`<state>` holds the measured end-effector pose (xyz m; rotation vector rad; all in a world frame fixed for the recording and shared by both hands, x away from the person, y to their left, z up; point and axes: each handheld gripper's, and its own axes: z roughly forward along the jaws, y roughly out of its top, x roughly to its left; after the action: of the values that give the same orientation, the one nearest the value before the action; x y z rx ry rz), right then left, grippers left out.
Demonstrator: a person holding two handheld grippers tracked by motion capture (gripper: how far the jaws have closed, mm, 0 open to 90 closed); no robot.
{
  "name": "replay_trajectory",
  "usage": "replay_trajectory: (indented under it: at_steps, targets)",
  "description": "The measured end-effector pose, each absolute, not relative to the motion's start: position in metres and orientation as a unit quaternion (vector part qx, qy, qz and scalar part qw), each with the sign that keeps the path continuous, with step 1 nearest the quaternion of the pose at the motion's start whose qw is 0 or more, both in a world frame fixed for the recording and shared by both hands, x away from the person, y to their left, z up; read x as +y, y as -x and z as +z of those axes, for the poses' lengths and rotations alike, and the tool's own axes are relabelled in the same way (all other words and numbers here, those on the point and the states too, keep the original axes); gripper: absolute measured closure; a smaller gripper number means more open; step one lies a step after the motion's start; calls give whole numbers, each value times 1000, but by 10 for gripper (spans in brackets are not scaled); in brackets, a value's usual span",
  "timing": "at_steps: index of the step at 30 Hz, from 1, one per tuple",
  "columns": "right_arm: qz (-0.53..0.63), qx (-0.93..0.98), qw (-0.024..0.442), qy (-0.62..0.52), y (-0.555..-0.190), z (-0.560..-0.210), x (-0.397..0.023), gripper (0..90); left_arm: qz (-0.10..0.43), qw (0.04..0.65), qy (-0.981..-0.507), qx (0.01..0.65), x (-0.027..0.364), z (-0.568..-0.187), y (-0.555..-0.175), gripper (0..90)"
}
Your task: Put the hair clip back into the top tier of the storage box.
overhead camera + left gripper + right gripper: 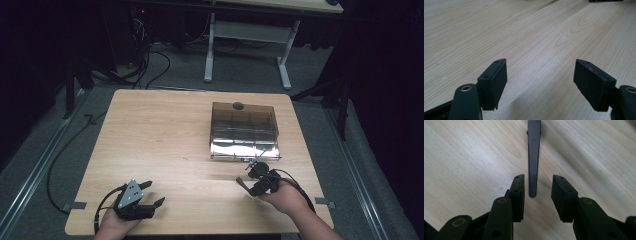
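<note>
A slim dark tapered clip (534, 157) lies flat on the wooden table (150, 130). Its narrow end reaches between the jaws of my right gripper (537, 180). Those jaws stand open on either side of it, and a gap shows on both sides. In the high view my right gripper (252, 180) sits low at the right, just in front of a smoky transparent box (244, 130). At the table's front left my left gripper (152, 193) rests open, with bare wood between its pads (494, 80).
The box has a closed lid with a dark knob (238, 105) at its far edge and a shiny front flap. A white-legged desk (250, 35) and loose cables (145, 60) lie on the floor beyond the table.
</note>
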<state>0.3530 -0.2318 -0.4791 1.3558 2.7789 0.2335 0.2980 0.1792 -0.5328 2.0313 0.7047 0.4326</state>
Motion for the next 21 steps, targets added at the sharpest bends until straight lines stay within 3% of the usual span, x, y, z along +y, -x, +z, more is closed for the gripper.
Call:
replay_trajectory:
  at_steps: [21]
  targets:
    - [37, 915, 19, -401, -378, -485, -200, 752, 172, 453, -829, 281, 179, -533, -299, 274]
